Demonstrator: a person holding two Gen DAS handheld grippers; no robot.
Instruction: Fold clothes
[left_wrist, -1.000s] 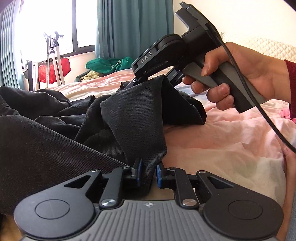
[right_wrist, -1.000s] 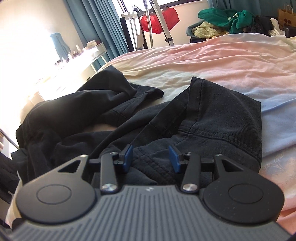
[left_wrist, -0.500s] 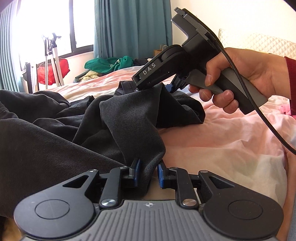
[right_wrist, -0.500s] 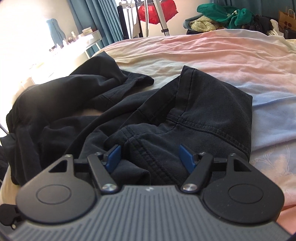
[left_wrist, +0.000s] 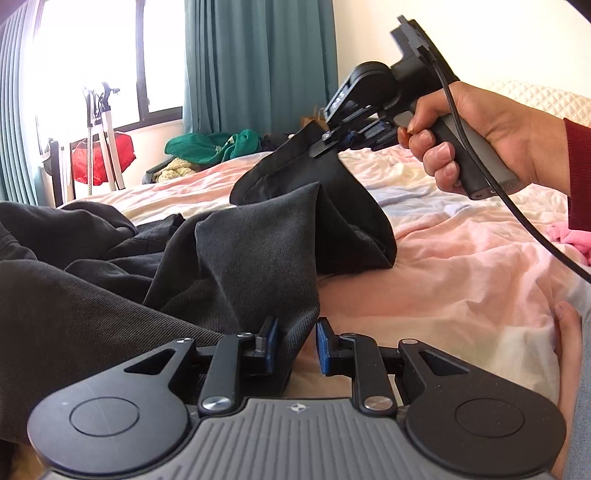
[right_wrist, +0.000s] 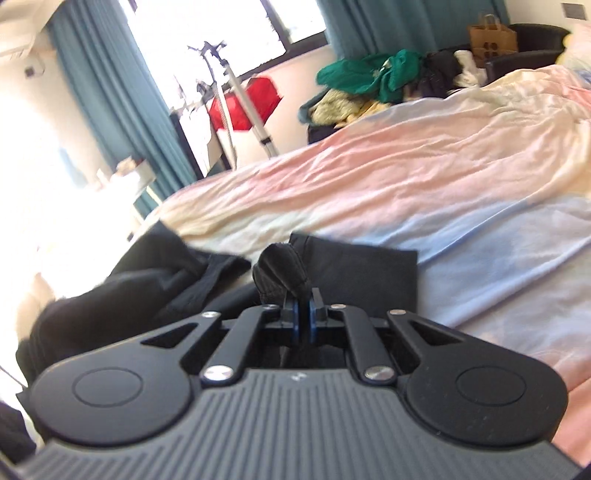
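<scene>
Dark trousers (left_wrist: 110, 288) lie crumpled on the bed (left_wrist: 443, 280), over a pink, cream & pale-blue sheet. Left gripper (left_wrist: 297, 341) sits low by the near edge of the cloth, pads partly apart w/ a fold of the fabric running between them (can't tell if it's actually pinched). Right gripper (right_wrist: 303, 314) is closed tight on a bunched bit of the trousers; in the left wrist view that end is lifted off the bed, hanging like a tent below the right hand (left_wrist: 491, 136). Pile of green clothes (right_wrist: 369, 75) beyond the bed.
</scene>
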